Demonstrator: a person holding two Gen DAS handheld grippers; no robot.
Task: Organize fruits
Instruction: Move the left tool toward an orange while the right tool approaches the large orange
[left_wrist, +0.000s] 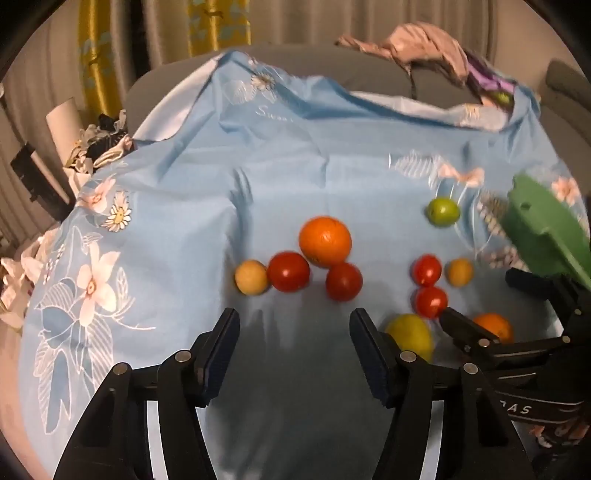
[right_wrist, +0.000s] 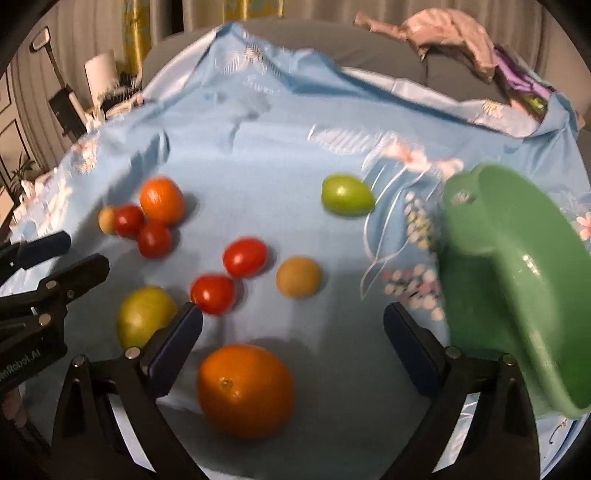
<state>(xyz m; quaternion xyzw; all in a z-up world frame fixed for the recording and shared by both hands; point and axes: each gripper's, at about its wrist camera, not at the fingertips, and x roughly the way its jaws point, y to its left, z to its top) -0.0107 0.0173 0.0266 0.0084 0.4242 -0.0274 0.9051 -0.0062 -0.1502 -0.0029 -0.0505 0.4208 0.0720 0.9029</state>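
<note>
Fruit lies loose on a light blue flowered cloth (left_wrist: 184, 221). A large orange (left_wrist: 325, 240), two red tomatoes (left_wrist: 288, 271) and a small tan fruit (left_wrist: 251, 277) cluster just ahead of my left gripper (left_wrist: 293, 332), which is open and holds nothing. My right gripper (right_wrist: 291, 321) is open wide over a second orange (right_wrist: 245, 389), and its pads are clear of that orange. Beyond it lie two more tomatoes (right_wrist: 244, 257), a tan fruit (right_wrist: 298, 277), a yellow-green fruit (right_wrist: 144, 315) and a green fruit (right_wrist: 345, 199). A green plastic bowl (right_wrist: 517, 295) sits tipped up at the right.
The cloth is rumpled and covers a grey sofa (left_wrist: 332, 62), with a heap of pinkish clothes (left_wrist: 424, 40) on its back. Clutter and a white roll (left_wrist: 62, 122) stand off the left edge. The two grippers are close side by side, the left gripper (right_wrist: 79, 253) beside the yellow-green fruit.
</note>
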